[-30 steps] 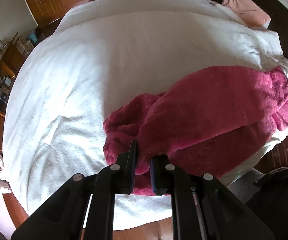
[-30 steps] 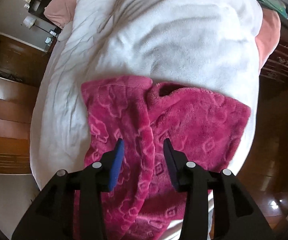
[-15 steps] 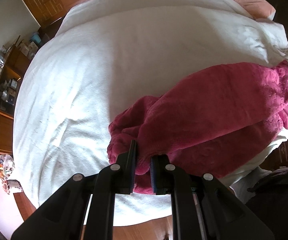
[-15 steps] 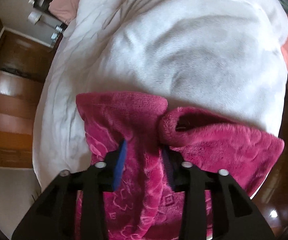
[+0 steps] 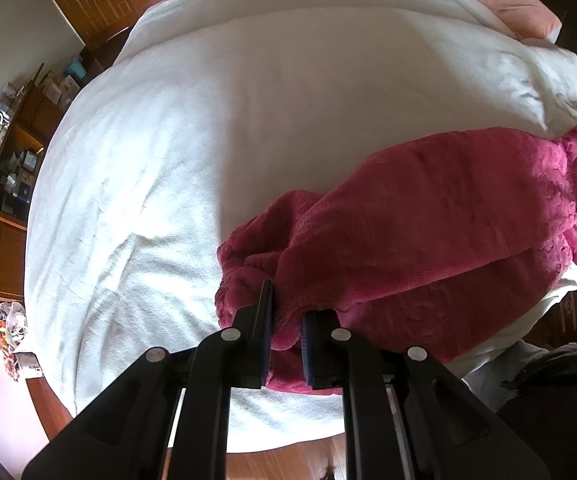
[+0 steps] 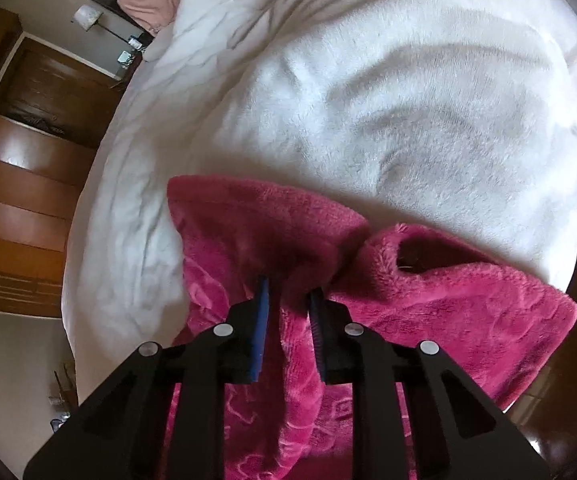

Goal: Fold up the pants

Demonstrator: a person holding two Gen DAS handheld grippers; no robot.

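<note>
Crimson fleece pants (image 5: pixel 428 220) lie along the near edge of a white bed (image 5: pixel 208 120). My left gripper (image 5: pixel 286 300) points steeply down and is shut on a bunched end of the fabric. In the right wrist view, the pants (image 6: pixel 428 308) show a patterned pile and an open cuff-like hole. My right gripper (image 6: pixel 288 292) is closing its jaws on a raised fold at the far edge of the pants. Fleece fills the gap between its blue pads (image 6: pixel 262 304).
The white blanket (image 6: pixel 408 100) spreads beyond the pants. Pink pillows (image 5: pixel 504 12) lie at the head of the bed. A cluttered shelf (image 5: pixel 4 140) stands at the left, with wooden floor (image 5: pixel 288 460) below the bed's edge. Wooden cabinets (image 6: pixel 16 200) flank the other side.
My right gripper has moved forward to the pants' far edge, and its jaws have narrowed from wide apart onto a fold. The left gripper has kept its grip.
</note>
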